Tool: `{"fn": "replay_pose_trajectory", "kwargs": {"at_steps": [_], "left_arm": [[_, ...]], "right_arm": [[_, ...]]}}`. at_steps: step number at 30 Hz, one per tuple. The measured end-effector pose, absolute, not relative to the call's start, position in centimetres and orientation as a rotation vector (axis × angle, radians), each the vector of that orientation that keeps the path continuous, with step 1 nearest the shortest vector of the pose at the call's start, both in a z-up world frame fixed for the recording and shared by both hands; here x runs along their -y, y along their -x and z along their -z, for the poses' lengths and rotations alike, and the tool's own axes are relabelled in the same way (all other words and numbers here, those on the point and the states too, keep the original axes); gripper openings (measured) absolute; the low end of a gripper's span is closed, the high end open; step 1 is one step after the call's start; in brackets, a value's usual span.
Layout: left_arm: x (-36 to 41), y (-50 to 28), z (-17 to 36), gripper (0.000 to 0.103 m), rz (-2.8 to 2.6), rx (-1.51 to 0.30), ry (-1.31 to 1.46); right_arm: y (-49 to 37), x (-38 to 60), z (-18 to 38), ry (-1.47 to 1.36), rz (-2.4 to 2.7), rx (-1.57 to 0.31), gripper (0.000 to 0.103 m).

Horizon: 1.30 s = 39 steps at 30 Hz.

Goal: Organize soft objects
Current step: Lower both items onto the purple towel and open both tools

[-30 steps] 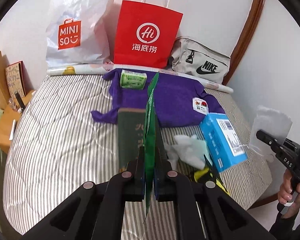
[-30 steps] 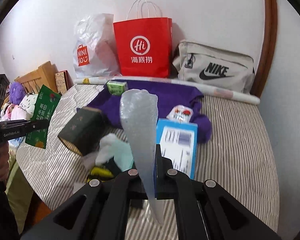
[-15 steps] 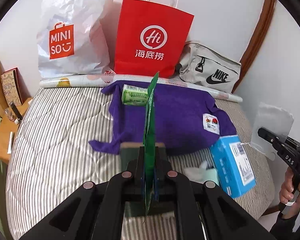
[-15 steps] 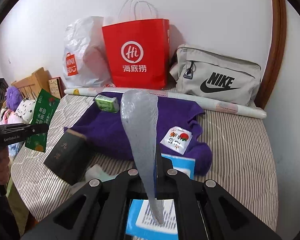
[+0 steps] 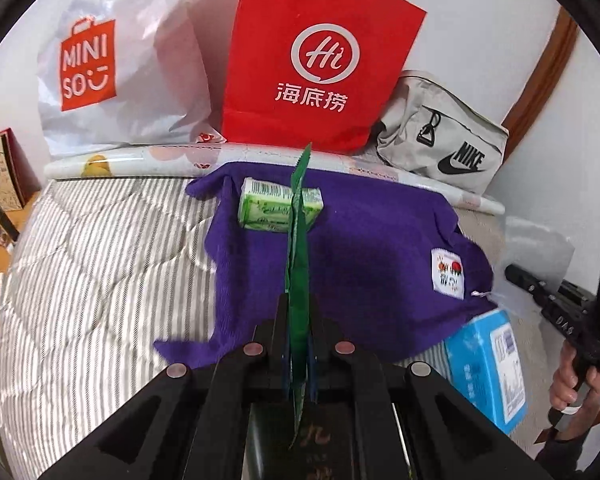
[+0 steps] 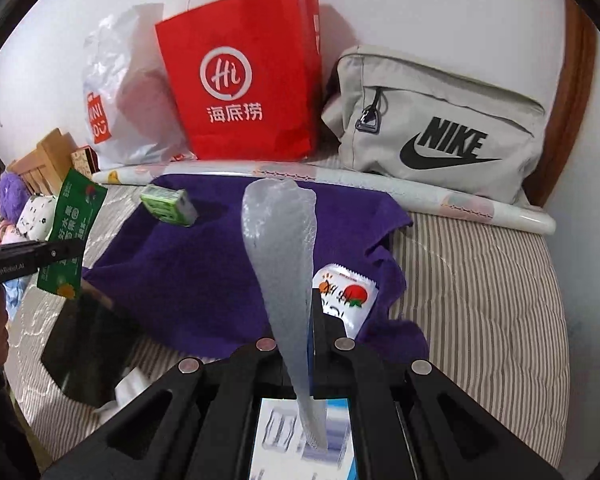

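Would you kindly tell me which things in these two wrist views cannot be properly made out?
- Dark box, left wrist view: mostly hidden under the left gripper; lettering barely legible.
- Blue box, right wrist view: label blurred, covered by the right gripper and the clear pouch it holds.
- Red paper bag, left wrist view: handles cut off by the top edge.
- Green packet, left wrist view: seen edge-on, print unreadable.

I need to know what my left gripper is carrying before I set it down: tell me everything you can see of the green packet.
The green packet is a flat, glossy foil-like sachet with white Chinese lettering, a round fruit picture at the top and an orange one at the bottom corner. The left gripper is shut on its lower part. It stands upright, edge-on to the left camera, in the air over the purple cloth, touching nothing else.
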<state>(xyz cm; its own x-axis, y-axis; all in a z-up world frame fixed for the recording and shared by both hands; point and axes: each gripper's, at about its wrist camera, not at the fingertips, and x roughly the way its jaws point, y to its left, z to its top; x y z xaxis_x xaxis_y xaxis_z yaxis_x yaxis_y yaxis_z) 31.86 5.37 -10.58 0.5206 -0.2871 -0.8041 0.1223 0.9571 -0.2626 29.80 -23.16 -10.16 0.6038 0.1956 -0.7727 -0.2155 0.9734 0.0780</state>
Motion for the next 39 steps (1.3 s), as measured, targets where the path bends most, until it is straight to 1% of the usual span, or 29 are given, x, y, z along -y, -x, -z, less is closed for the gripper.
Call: {"fn": "replay_pose_trajectory", "kwargs": {"at_steps": [7,17,27,29,30,31,32,33,34,35,36,37,39], "left_arm": [[-5.2,-35.3,11.2,0.007,0.266,-1.015,0.212],[-3.3,-38.3,15.9,0.007,0.315,-1.132,0.235],[-2.8,-39.0,16.5,0.007,0.325,-1.146,0.235],[-2.9,-38.9,16.6,0.014,0.314,-1.158,0.233],[-3.0,-39.0,16.7,0.02,0.308,-1.169,0.228],[-3.0,-38.9,16.8,0.021,0.307,-1.174,0.224],[-3.0,-38.8,16.7,0.021,0.306,-1.174,0.222],[-3.1,-38.6,16.6,0.021,0.307,-1.171,0.219],[-3.0,-38.5,16.6,0.024,0.309,-1.171,0.215],[-3.0,-38.4,16.5,0.028,0.31,-1.173,0.209],[-2.9,-38.2,16.3,0.037,0.308,-1.171,0.2],[-2.8,-38.1,16.1,0.047,0.302,-1.164,0.192],[-2.9,-37.6,15.4,0.056,0.284,-1.138,0.164]], "right_arm": [[-34.0,23.0,11.8,0.056,-0.223,-0.942,0.002],[-37.5,22.3,14.6,0.133,-0.195,-1.02,0.002],[-38.6,21.7,16.4,0.172,-0.207,-1.079,0.002],[-38.5,21.4,16.5,0.188,-0.216,-1.082,0.005],[-38.5,21.3,16.6,0.192,-0.219,-1.083,0.012],[-38.4,21.2,16.6,0.195,-0.222,-1.08,0.019],[-38.3,21.2,16.5,0.198,-0.219,-1.071,0.023],[-38.1,21.2,16.3,0.201,-0.215,-1.059,0.032],[-38.0,21.3,16.2,0.202,-0.213,-1.051,0.043],[-37.8,21.3,16.1,0.196,-0.217,-1.049,0.048],[-37.6,21.4,15.9,0.184,-0.224,-1.044,0.054],[-37.4,21.5,15.8,0.174,-0.231,-1.038,0.055],[-37.0,21.6,15.6,0.157,-0.25,-1.04,0.059]]}}
